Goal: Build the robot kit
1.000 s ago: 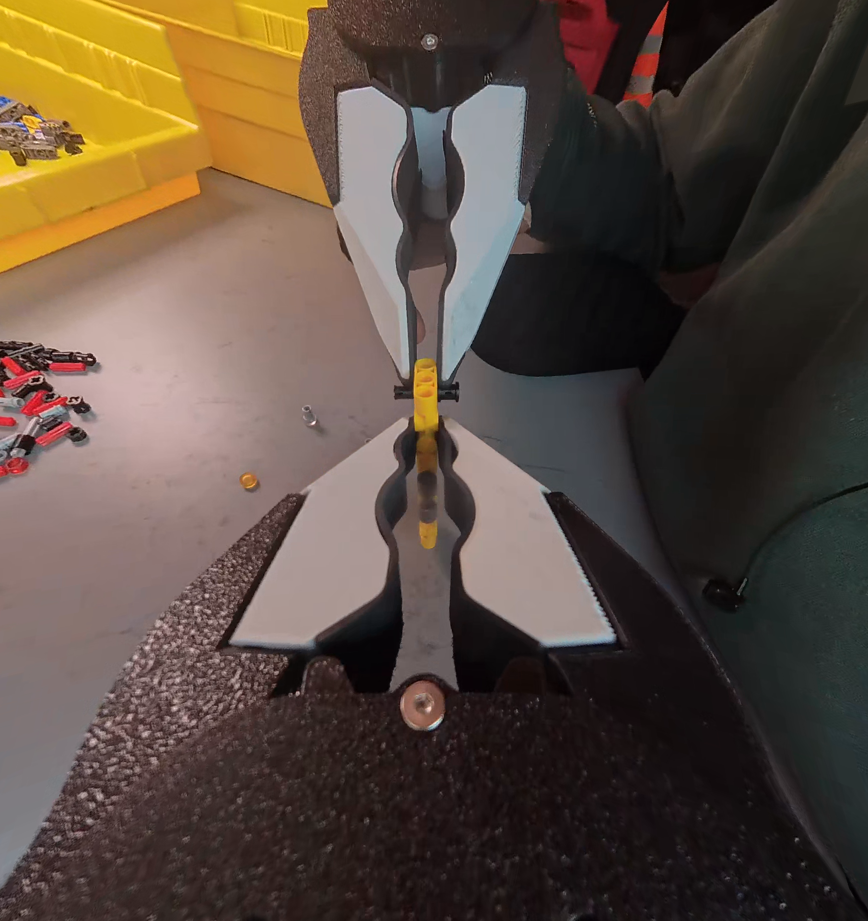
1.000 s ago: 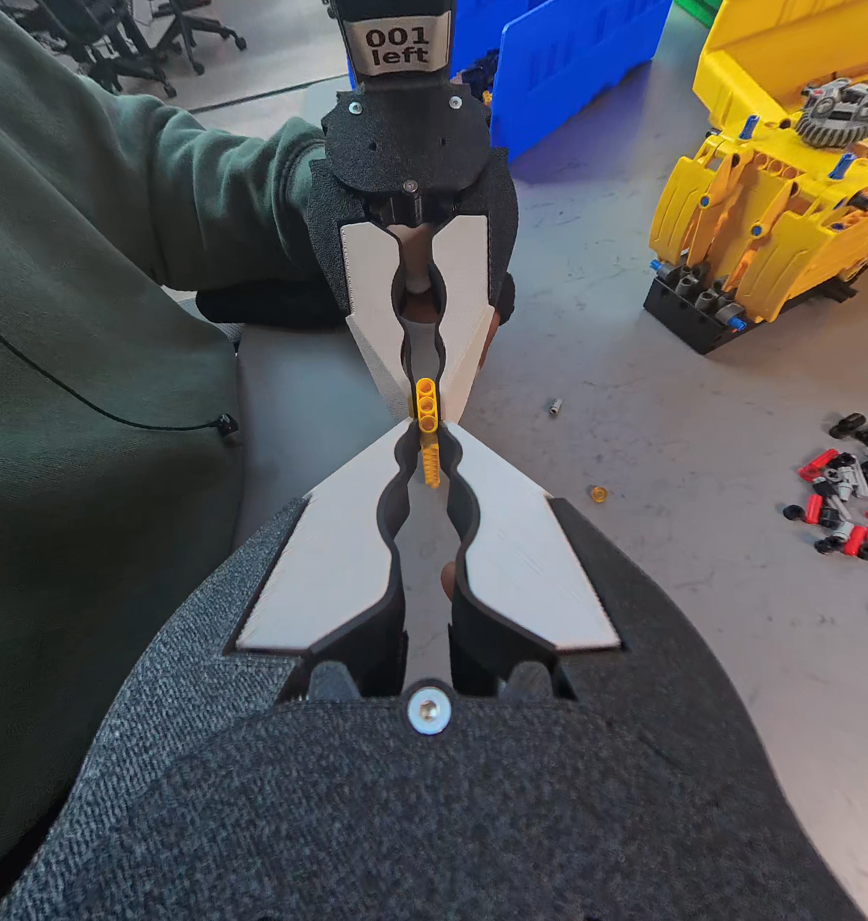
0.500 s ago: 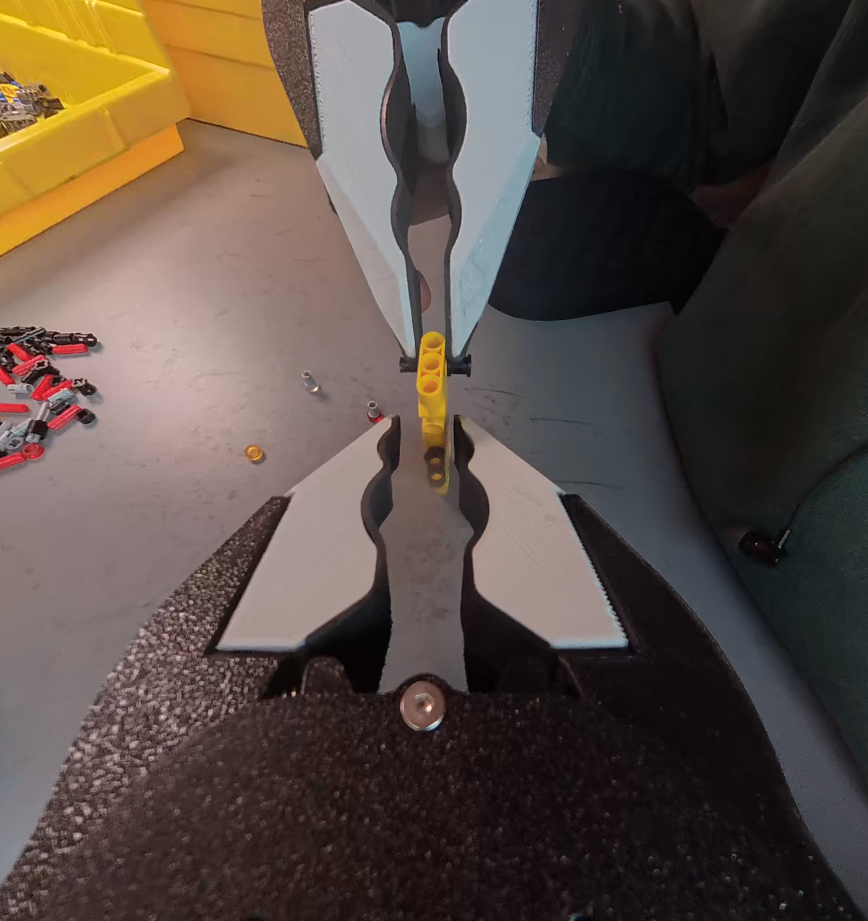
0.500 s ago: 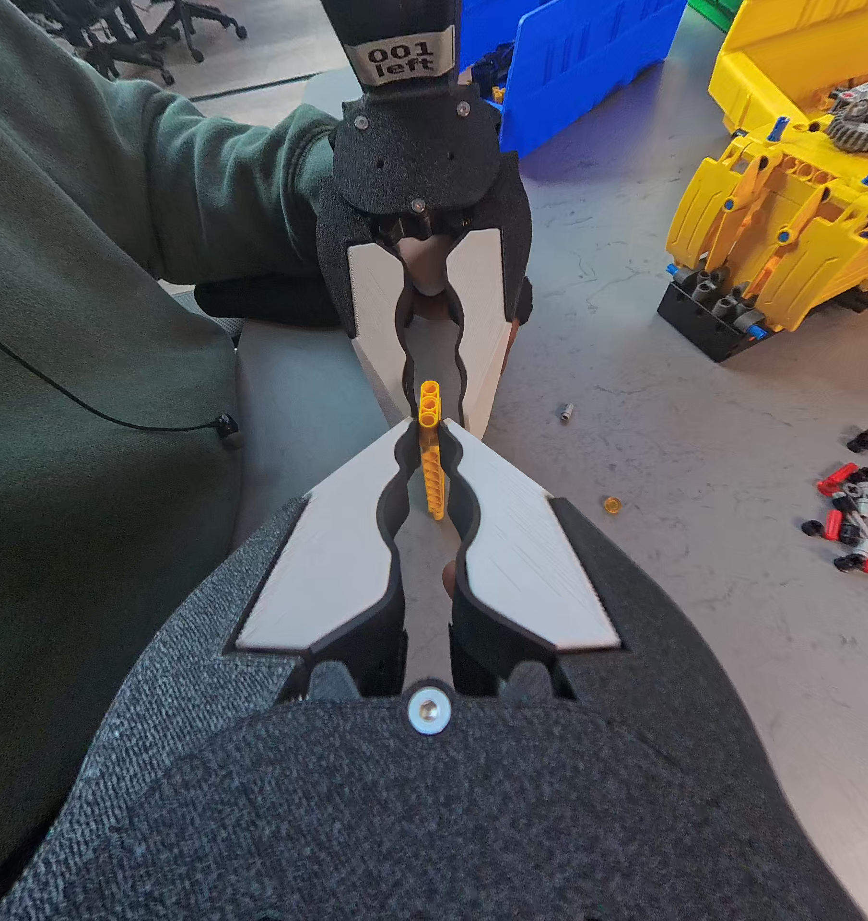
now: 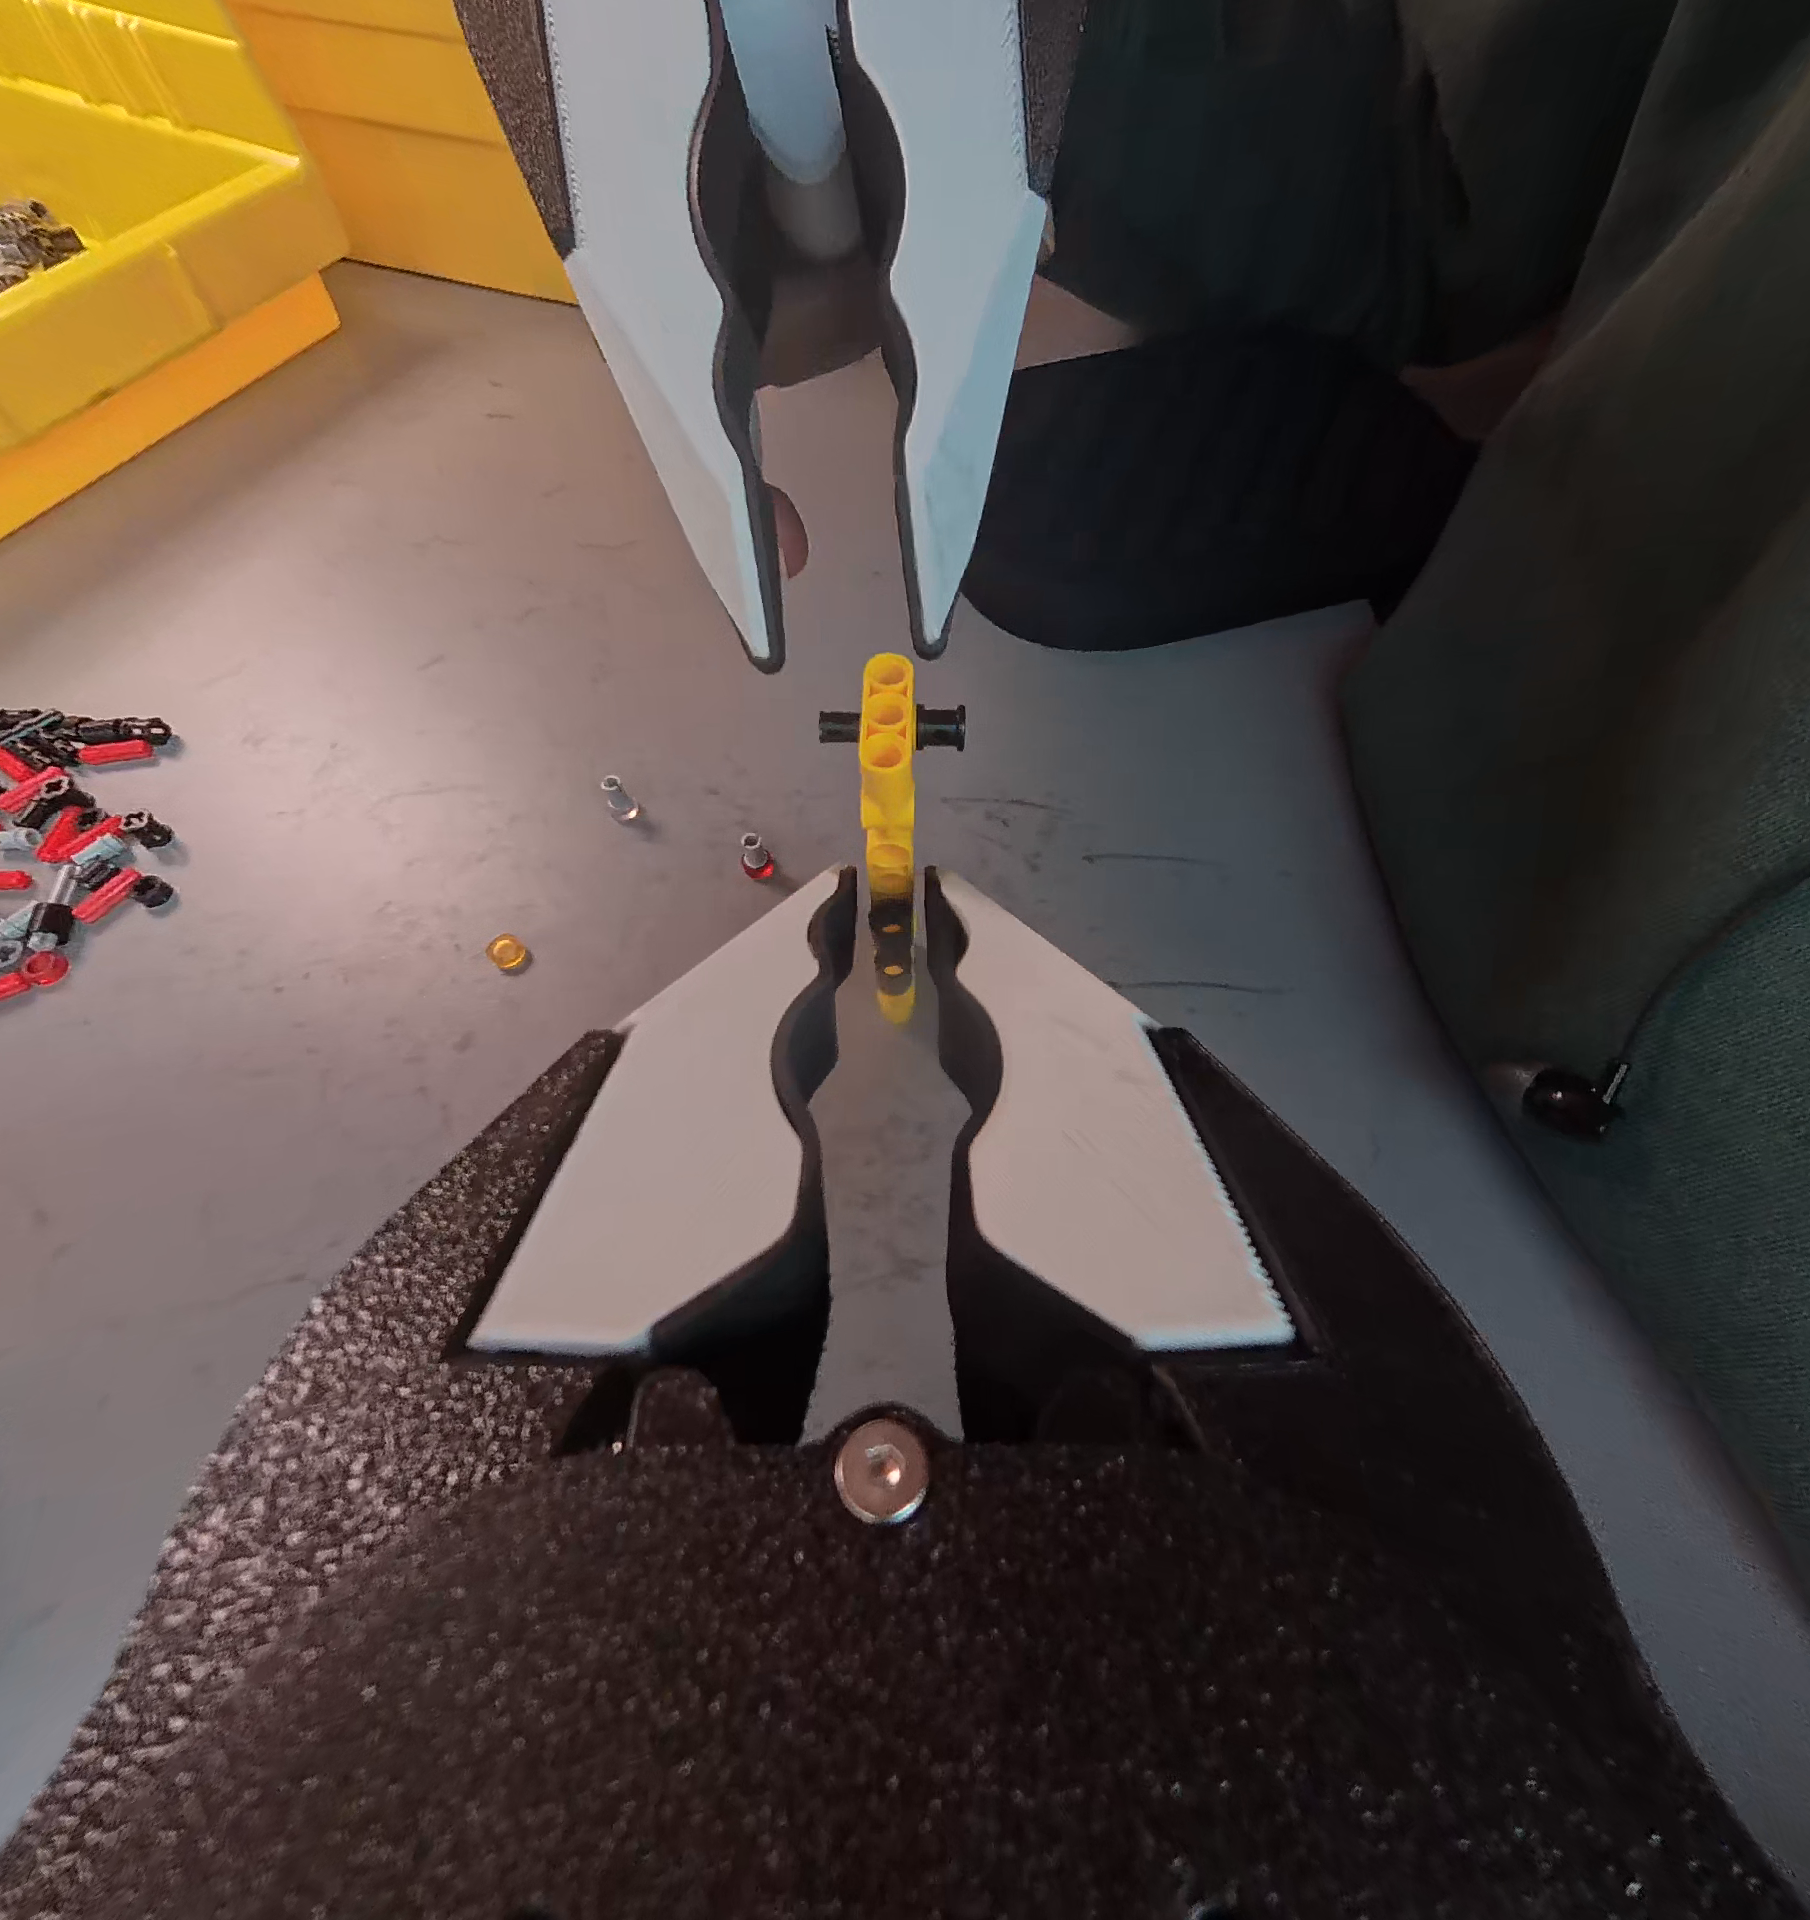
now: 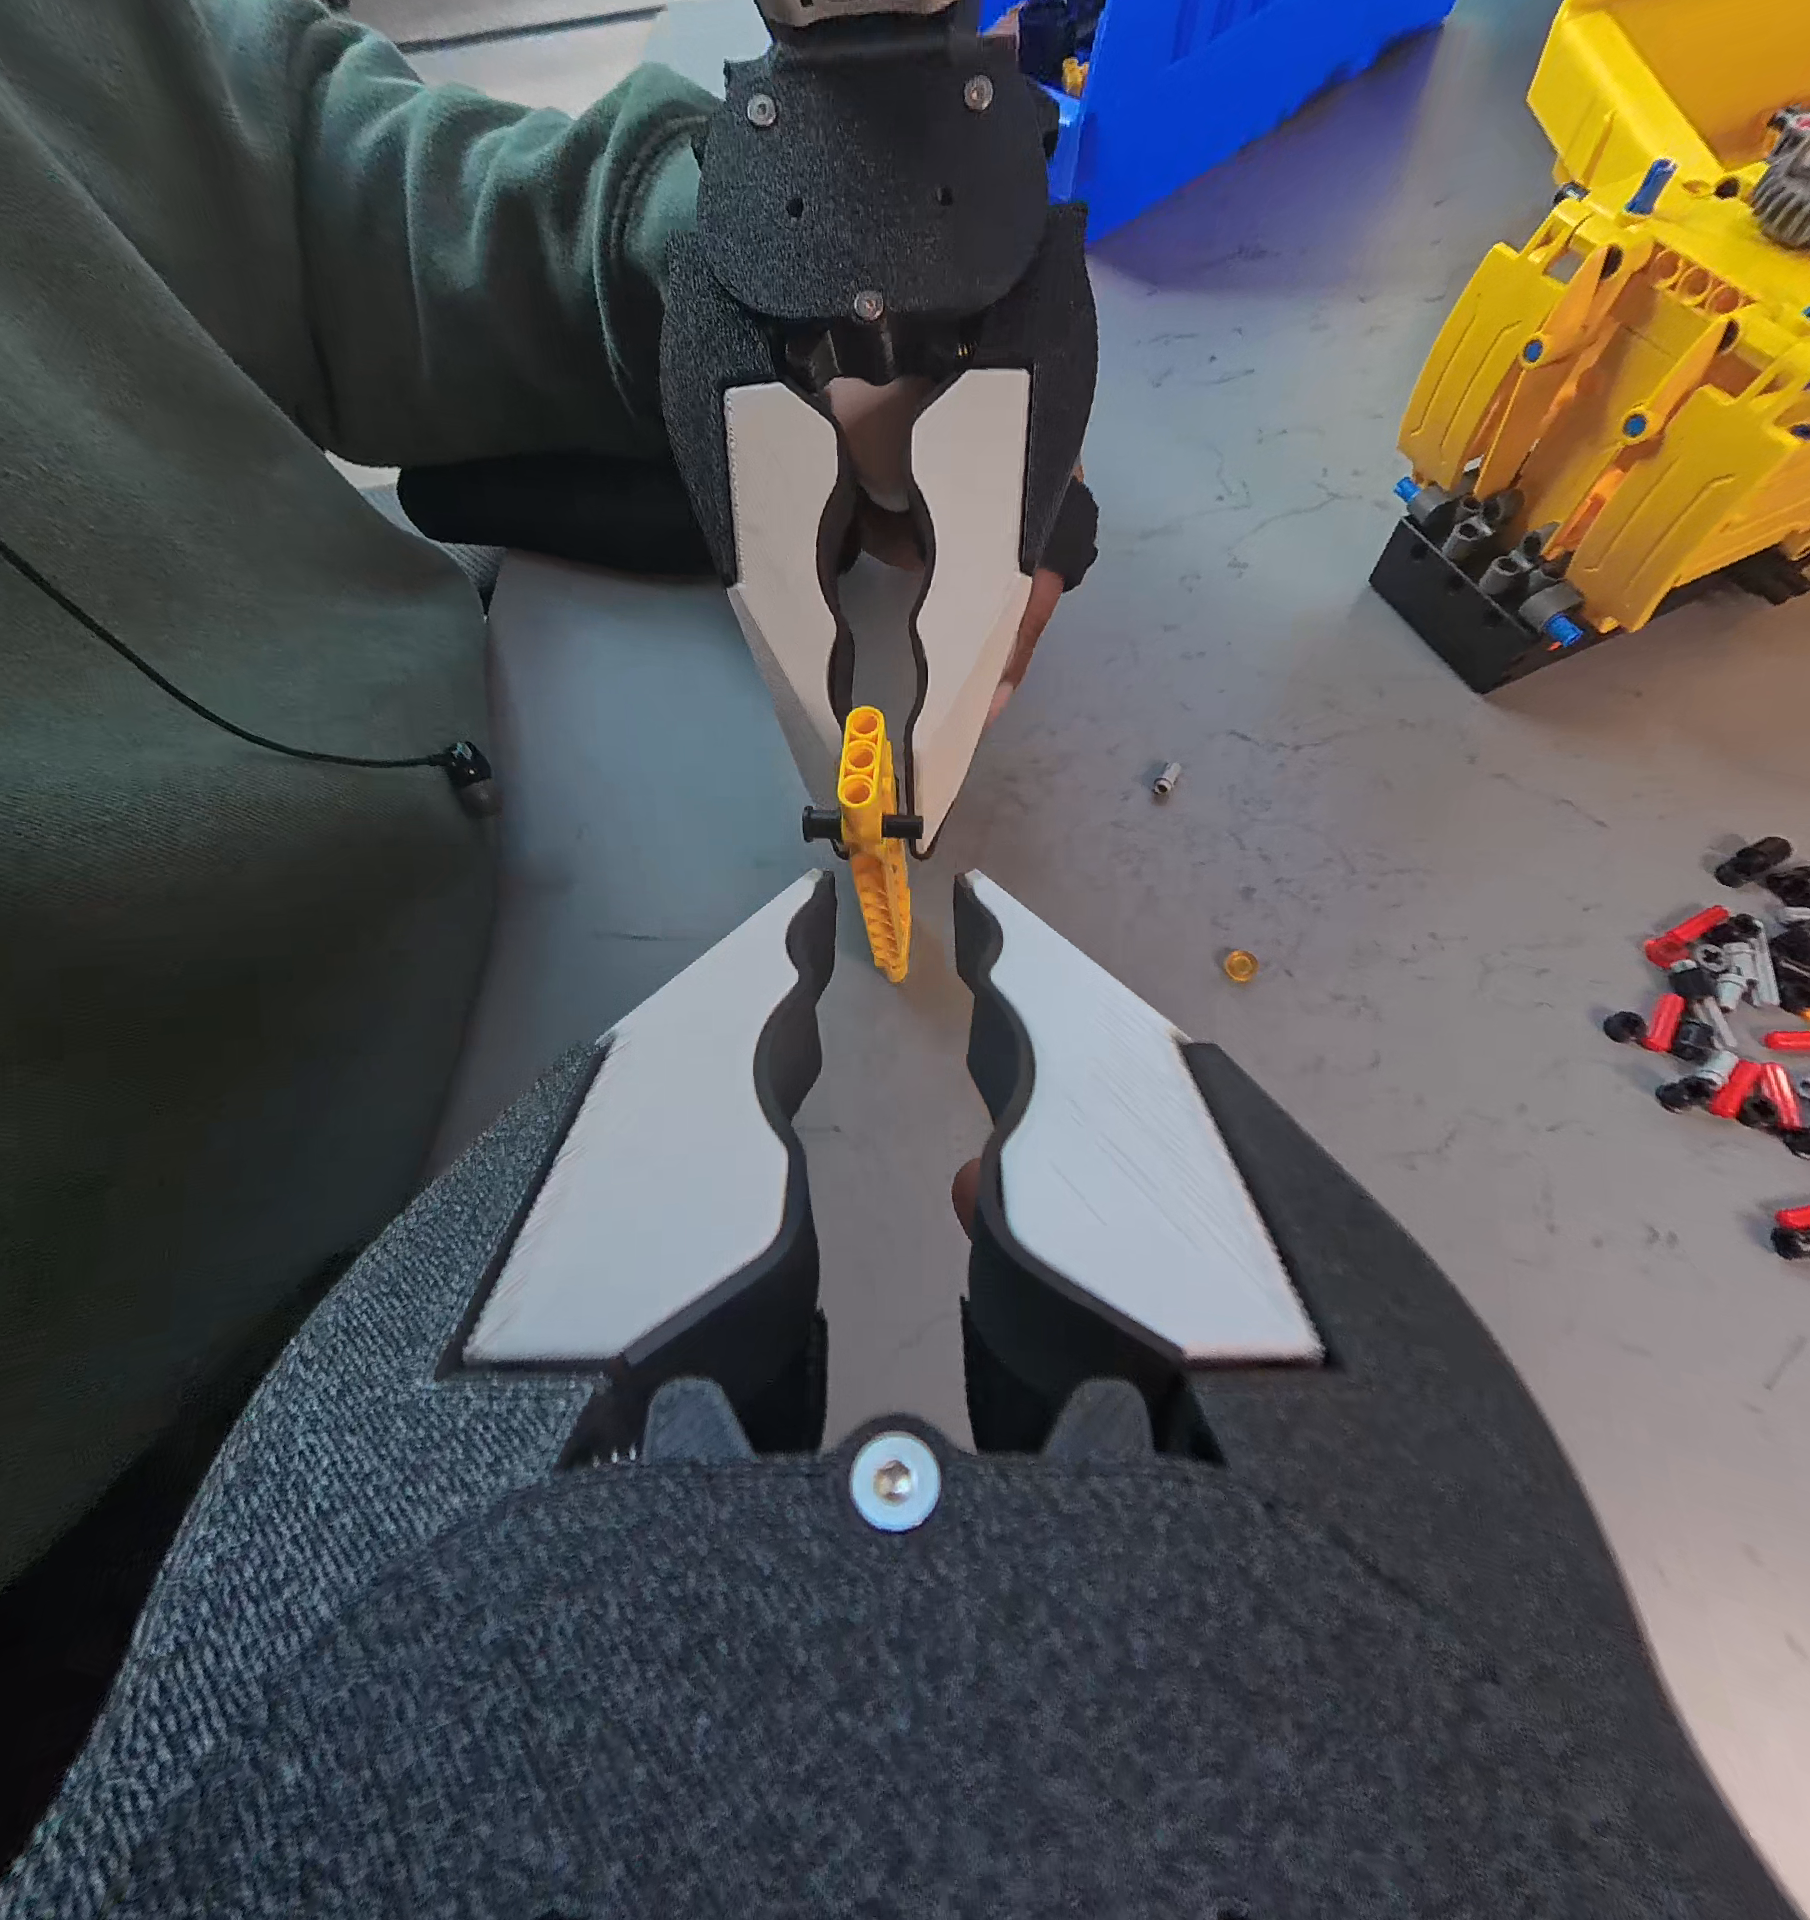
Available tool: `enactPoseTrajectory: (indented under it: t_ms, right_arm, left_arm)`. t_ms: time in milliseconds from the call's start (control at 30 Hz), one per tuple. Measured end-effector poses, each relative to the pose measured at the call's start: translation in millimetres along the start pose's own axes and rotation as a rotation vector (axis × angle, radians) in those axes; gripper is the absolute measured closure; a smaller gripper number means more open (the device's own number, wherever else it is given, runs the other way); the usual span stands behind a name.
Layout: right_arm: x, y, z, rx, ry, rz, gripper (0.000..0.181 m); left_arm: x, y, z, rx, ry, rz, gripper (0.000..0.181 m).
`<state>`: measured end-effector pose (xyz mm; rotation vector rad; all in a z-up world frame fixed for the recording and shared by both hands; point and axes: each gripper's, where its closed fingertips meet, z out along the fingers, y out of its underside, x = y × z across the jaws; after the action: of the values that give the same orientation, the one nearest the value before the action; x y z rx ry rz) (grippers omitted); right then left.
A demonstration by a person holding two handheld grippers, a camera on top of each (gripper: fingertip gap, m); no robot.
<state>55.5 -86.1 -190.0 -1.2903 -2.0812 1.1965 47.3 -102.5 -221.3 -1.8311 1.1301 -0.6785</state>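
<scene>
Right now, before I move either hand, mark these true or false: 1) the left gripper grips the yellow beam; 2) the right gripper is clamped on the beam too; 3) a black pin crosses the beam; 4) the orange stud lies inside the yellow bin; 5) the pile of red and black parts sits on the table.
1) True: the left gripper is shut on the yellow beam.
2) False: the right gripper is open, its fingertips clear of the beam.
3) True: the black pin passes through it near the far end.
4) False: the orange stud lies on the grey table, outside the yellow bin.
5) True: the pile of red and black parts lies there.
</scene>
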Motion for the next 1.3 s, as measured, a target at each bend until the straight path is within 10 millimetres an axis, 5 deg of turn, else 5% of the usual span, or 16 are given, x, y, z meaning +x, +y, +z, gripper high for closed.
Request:
enactPoseTrajectory:
  t_ms: [233, 533, 600, 700, 800, 867, 1133, 1300]
  right_arm:
    - [25.4, 46.9, 10.2, -0.201, 0.085, 0.014, 0.16]
    - [36.0, 62.9, 29.9, -0.278, 0.145, -0.03, 0.177]
    - [41.7, 47.7, 22.7, -0.183, 0.156, 0.01, 0.177]
    - [53.6, -12.5, -7.0, 0.195, 0.156, 0.137, 0.177]
    - [37.0, -79.1, -50.4, 0.644, 0.025, 0.182, 0.177]
    - [24.7, -100.5, -63.8, 0.804, -0.048, 0.192, 0.178]
    - [-5.7, -115.4, -46.1, 0.843, -0.144, 0.12, 0.177]
    - [-5.2, -109.7, -39.1, 0.79, -0.081, 0.044, 0.177]
  left_arm:
    - [3.6, -0.8, -7.2, -0.001, 0.022, 0.003, 0.157]
    - [-9.9, -30.0, -39.6, 0.2, 0.039, -0.136, 0.155]
    - [-17.6, -37.7, -45.3, 0.26, 0.017, -0.178, 0.155]
    - [-29.1, -56.8, -54.4, 0.403, -0.004, -0.273, 0.156]
    - [-34.2, -81.8, -61.4, 0.577, 0.044, -0.407, 0.161]
    - [-31.8, -98.9, -65.9, 0.689, 0.127, -0.49, 0.162]
    - [-6.7, -126.6, -78.2, 0.875, 0.415, -0.598, 0.165]
    - [-4.7, -123.8, -75.8, 0.838, 0.401, -0.587, 0.169]
